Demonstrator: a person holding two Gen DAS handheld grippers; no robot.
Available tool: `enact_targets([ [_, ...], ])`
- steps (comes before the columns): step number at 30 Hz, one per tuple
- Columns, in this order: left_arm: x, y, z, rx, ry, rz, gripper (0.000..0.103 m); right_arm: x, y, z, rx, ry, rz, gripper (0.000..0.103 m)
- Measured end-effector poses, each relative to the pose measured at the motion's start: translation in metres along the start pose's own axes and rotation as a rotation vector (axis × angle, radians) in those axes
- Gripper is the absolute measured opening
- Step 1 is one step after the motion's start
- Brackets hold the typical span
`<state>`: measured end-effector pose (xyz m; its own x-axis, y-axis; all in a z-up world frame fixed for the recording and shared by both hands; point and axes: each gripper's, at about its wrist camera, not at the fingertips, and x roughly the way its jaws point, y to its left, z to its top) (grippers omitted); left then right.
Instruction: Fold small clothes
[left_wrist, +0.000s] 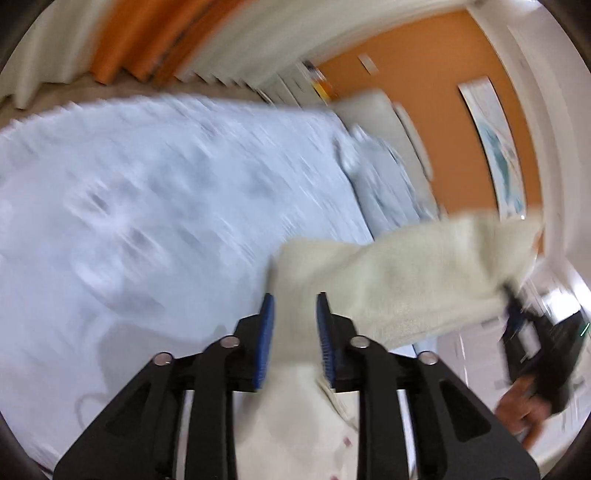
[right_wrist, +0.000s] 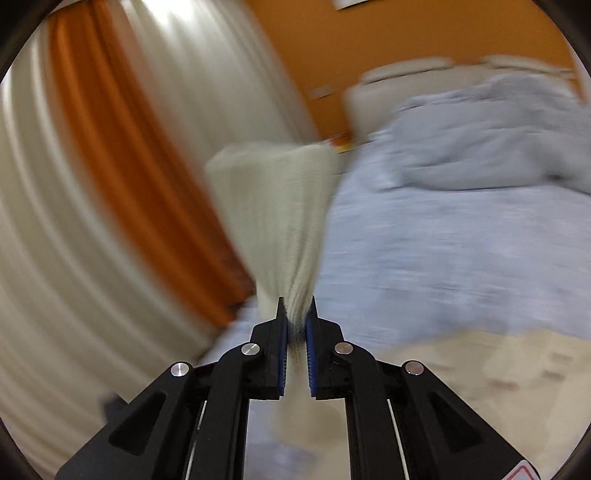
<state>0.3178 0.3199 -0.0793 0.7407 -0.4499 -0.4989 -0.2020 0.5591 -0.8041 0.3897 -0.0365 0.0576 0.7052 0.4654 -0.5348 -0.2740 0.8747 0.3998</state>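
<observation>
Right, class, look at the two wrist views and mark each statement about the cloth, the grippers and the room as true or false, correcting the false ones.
1. The right gripper is clamped on a cream cloth. True.
2. The left gripper has its pads pressed tight together. False: its pads stand apart, with the cream cloth lying between them.
3. The bed is covered in a dark red sheet. False: the bedding is pale blue.
4. The wall behind the bed is orange. True.
5. The curtain is plain white all over. False: it has an orange strip among the white folds.
</observation>
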Motion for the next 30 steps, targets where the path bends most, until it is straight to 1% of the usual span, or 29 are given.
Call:
enact_targets([
  [1,0.011,-0.010,-0.011,0.013,0.039,-0.025,0.025,-0.024,-0.039,-0.019,0.017,0.009,-0.070,0.008],
  [2,0.028,-0.025,-0.029,0.036,0.090,-0.054,0.025,-0.035,-0.064,-0.035,0.035,0.031,-0.114,0.008],
  [3,0.042,-0.036,-0.043,0.055,0.126,-0.058,0.025,-0.043,-0.092,-0.053,0.064,0.063,-0.163,0.008],
  [4,0.053,-0.043,-0.052,0.071,0.146,-0.054,0.025,-0.049,-0.126,-0.078,0.104,0.105,-0.213,0.008],
  [5,0.069,-0.054,-0.070,0.101,0.167,-0.045,0.025,-0.050,-0.154,-0.100,0.136,0.147,-0.246,0.009],
  [7,0.088,-0.066,-0.094,0.157,0.189,-0.006,0.025,-0.042,-0.192,-0.132,0.191,0.227,-0.285,0.009],
  [8,0.100,-0.071,-0.110,0.217,0.199,0.035,0.025,-0.037,-0.213,-0.152,0.236,0.275,-0.292,0.009],
  [9,0.106,-0.070,-0.115,0.249,0.197,0.065,0.025,-0.034,-0.224,-0.166,0.265,0.293,-0.286,0.009],
  [10,0.109,-0.064,-0.118,0.269,0.187,0.102,0.025,-0.034,-0.227,-0.175,0.284,0.292,-0.268,0.010],
  [11,0.112,-0.059,-0.123,0.262,0.172,0.132,0.025,-0.034,-0.231,-0.181,0.304,0.286,-0.248,0.014],
  [13,0.110,-0.050,-0.127,0.212,0.170,0.159,0.025,-0.031,-0.236,-0.179,0.320,0.268,-0.230,0.019],
  [15,0.116,-0.044,-0.117,0.145,0.164,0.170,0.025,-0.036,-0.239,-0.177,0.342,0.234,-0.215,0.027],
  [16,0.115,-0.040,-0.118,0.121,0.160,0.179,0.025,-0.038,-0.244,-0.174,0.379,0.212,-0.203,0.035],
  [17,0.117,-0.039,-0.114,0.098,0.158,0.188,0.025,-0.044,-0.251,-0.179,0.411,0.196,-0.202,0.041],
  [19,0.121,-0.030,-0.105,0.014,0.149,0.202,0.025,-0.053,-0.268,-0.179,0.494,0.156,-0.201,0.045],
  [20,0.121,-0.028,-0.106,-0.011,0.147,0.207,0.024,-0.056,-0.280,-0.181,0.563,0.132,-0.207,0.046],
  [21,0.120,-0.026,-0.100,-0.052,0.133,0.201,0.024,-0.059,-0.291,-0.184,0.623,0.106,-0.196,0.046],
  [22,0.121,-0.024,-0.096,-0.075,0.122,0.191,0.019,-0.059,-0.297,-0.187,0.664,0.086,-0.187,0.034],
  [23,0.122,-0.025,-0.095,-0.091,0.121,0.188,0.015,-0.054,-0.305,-0.187,0.708,0.095,-0.178,0.011],
  [24,0.125,-0.027,-0.092,-0.094,0.121,0.177,0.009,-0.048,-0.308,-0.183,0.713,0.126,-0.169,0.011],
  [26,0.127,-0.035,-0.088,-0.069,0.114,0.182,0.008,-0.050,-0.295,-0.158,0.632,0.092,-0.111,0.010],
  [27,0.124,-0.042,-0.087,-0.041,0.100,0.180,0.007,-0.059,-0.279,-0.136,0.565,0.037,-0.050,0.010],
  [28,0.116,-0.052,-0.086,0.001,0.067,0.162,0.007,-0.075,-0.263,-0.111,0.497,-0.042,0.005,0.010],
  [29,0.107,-0.062,-0.086,0.057,0.028,0.149,0.007,-0.091,-0.251,-0.092,0.437,-0.117,0.046,0.009],
  [30,0.102,-0.067,-0.088,0.095,0.002,0.149,0.008,-0.106,-0.243,-0.076,0.381,-0.193,0.067,0.009],
])
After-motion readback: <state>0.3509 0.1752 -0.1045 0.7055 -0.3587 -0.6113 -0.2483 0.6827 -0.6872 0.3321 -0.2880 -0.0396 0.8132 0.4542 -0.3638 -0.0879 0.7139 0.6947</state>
